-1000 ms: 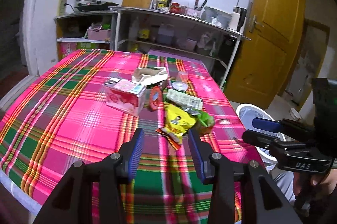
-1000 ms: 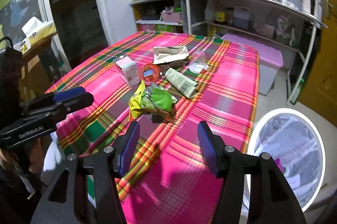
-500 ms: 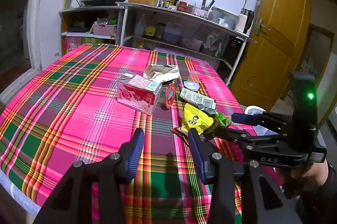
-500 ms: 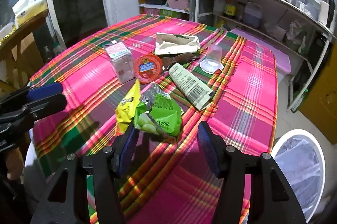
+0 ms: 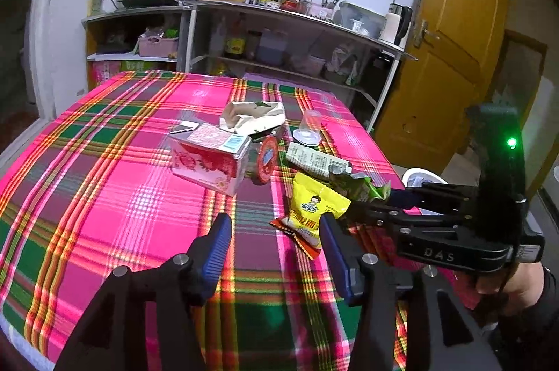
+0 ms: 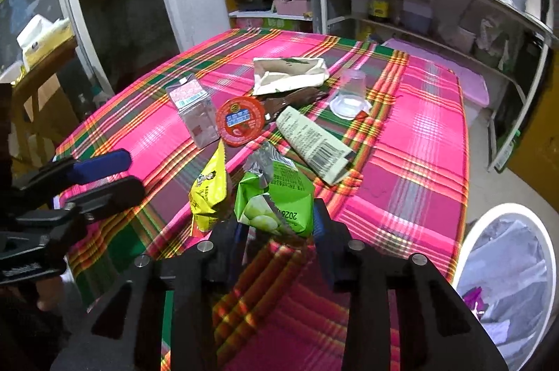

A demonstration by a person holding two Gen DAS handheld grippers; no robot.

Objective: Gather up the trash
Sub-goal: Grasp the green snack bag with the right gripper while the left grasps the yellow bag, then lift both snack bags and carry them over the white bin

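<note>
Trash lies in a cluster on the plaid tablecloth (image 5: 104, 182). A green snack wrapper (image 6: 279, 196) sits between the tips of my right gripper (image 6: 279, 224), whose jaws are open around its near edge; it also shows in the left wrist view (image 5: 360, 187). A yellow snack bag (image 6: 209, 193) (image 5: 314, 206) lies just left of it. My left gripper (image 5: 276, 234) is open and empty, hovering above the cloth in front of the yellow bag. Farther back lie a pink carton (image 5: 209, 158), a red lid (image 6: 239, 121), a white label wrapper (image 6: 311, 140), a clear cup (image 6: 351, 91) and a cream bag (image 6: 290, 74).
A white trash bin (image 6: 506, 273) with a liner stands on the floor right of the table. Shelves (image 5: 297, 32) with bottles and a pot stand behind. A yellow door (image 5: 454, 56) is at right.
My right gripper has moved forward to the green wrapper, which now sits between its tips. My left gripper has drifted slightly closer to the trash cluster.
</note>
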